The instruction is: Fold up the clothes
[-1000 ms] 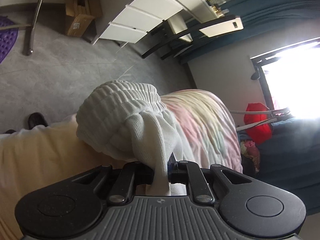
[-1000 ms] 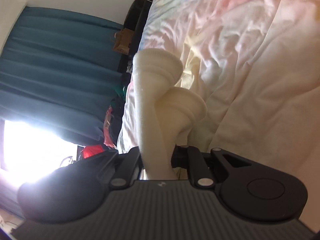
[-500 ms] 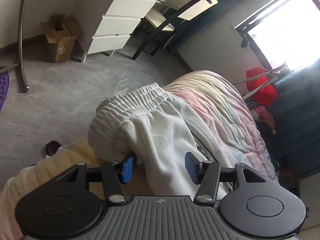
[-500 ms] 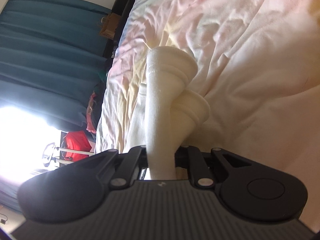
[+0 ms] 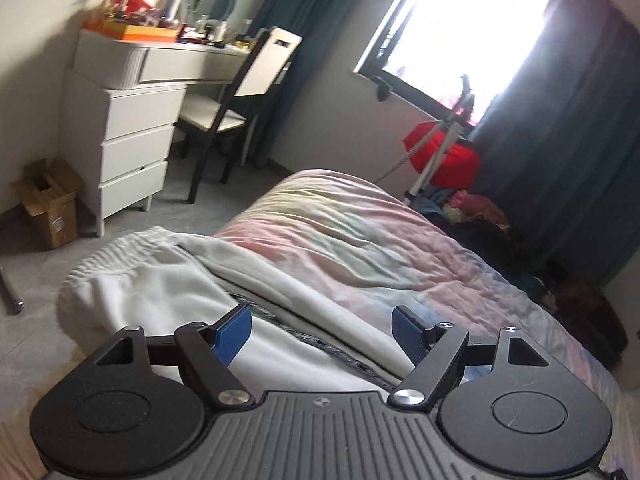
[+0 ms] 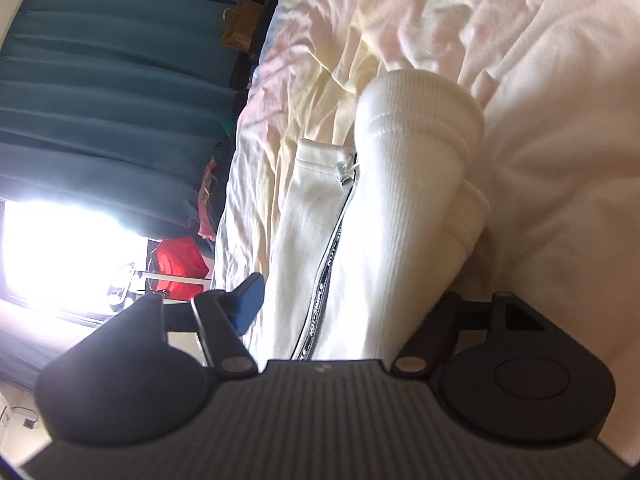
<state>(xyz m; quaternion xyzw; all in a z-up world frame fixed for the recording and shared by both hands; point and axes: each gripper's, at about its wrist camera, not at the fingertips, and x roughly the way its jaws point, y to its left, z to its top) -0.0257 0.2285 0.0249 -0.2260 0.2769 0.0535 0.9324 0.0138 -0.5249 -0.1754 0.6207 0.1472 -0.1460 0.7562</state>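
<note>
White sweatpants (image 5: 168, 280) lie folded on the pastel bedspread (image 5: 352, 240), elastic waistband toward the bed's left edge. A black-and-white lettered side stripe (image 5: 320, 344) runs across them. My left gripper (image 5: 322, 332) is open just above the fabric, touching nothing. In the right wrist view the ribbed leg cuffs (image 6: 420, 128) and the stripe (image 6: 320, 304) lie on the bedspread (image 6: 540, 80). My right gripper (image 6: 344, 304) is open, jaws wide on either side of the legs; the cloth hides the right finger.
A white dresser (image 5: 132, 136) and a chair (image 5: 240, 92) stand at the far left, a cardboard box (image 5: 48, 204) on the grey floor. A red bag (image 5: 444, 156) and a clothes pile (image 5: 472, 208) sit under the bright window by teal curtains (image 5: 560, 140).
Both grippers have opened and let go of the sweatpants, the left first, then the right. The pants now lie flat on the bed. The left gripper swung up toward the window.
</note>
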